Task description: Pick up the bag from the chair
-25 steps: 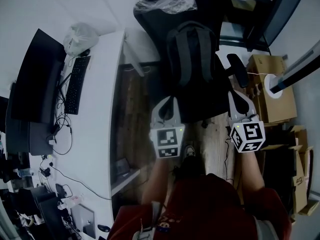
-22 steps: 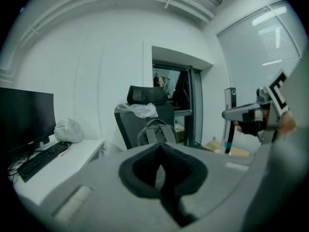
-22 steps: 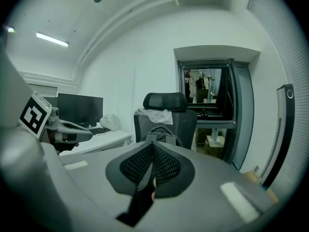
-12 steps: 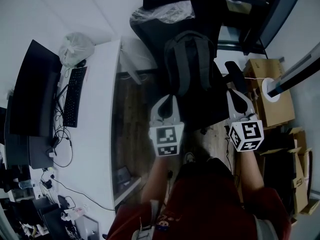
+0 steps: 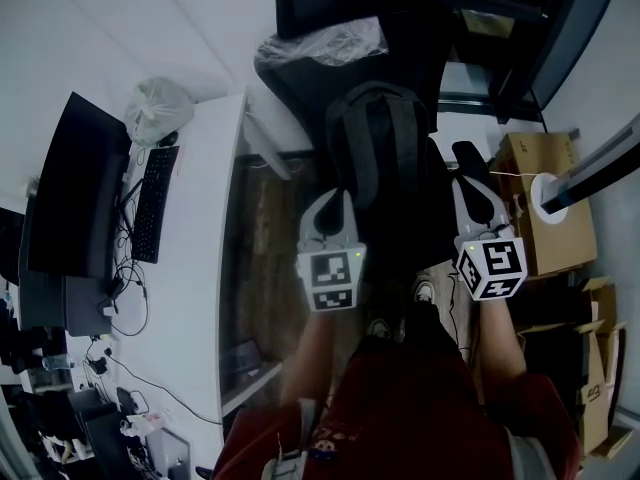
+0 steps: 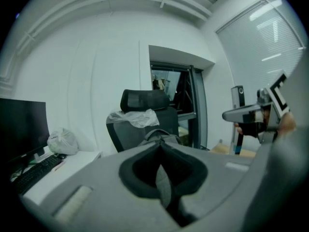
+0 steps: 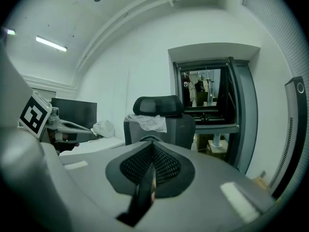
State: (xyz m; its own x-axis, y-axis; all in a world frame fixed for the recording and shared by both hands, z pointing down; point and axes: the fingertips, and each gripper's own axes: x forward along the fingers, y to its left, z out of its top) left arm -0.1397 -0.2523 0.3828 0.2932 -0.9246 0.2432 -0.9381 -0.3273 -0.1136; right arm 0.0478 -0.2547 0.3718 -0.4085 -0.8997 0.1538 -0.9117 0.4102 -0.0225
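Note:
A black backpack (image 5: 380,148) stands upright on the seat of a black office chair (image 5: 300,73), leaning against its back. Crumpled clear plastic (image 5: 335,43) lies over the chair's top. My left gripper (image 5: 335,198) is held at the bag's lower left edge, with its jaws closed and nothing between them. My right gripper (image 5: 463,183) is to the right of the bag, by the armrest (image 5: 470,158), also shut and empty. In the left gripper view only the bag's top (image 6: 159,135) shows above the closed jaws, in front of the chair (image 6: 145,103). The right gripper view shows the chair (image 7: 161,108) straight ahead.
A white desk (image 5: 200,258) runs along the left with a monitor (image 5: 65,193), a keyboard (image 5: 150,188) and a white plastic bag (image 5: 160,98). Cardboard boxes (image 5: 540,203) stand at the right. A dark doorway (image 7: 207,95) is behind the chair.
The chair and bag have come a little closer as the person stepped forward. Both grippers have stayed shut and kept their places in the view.

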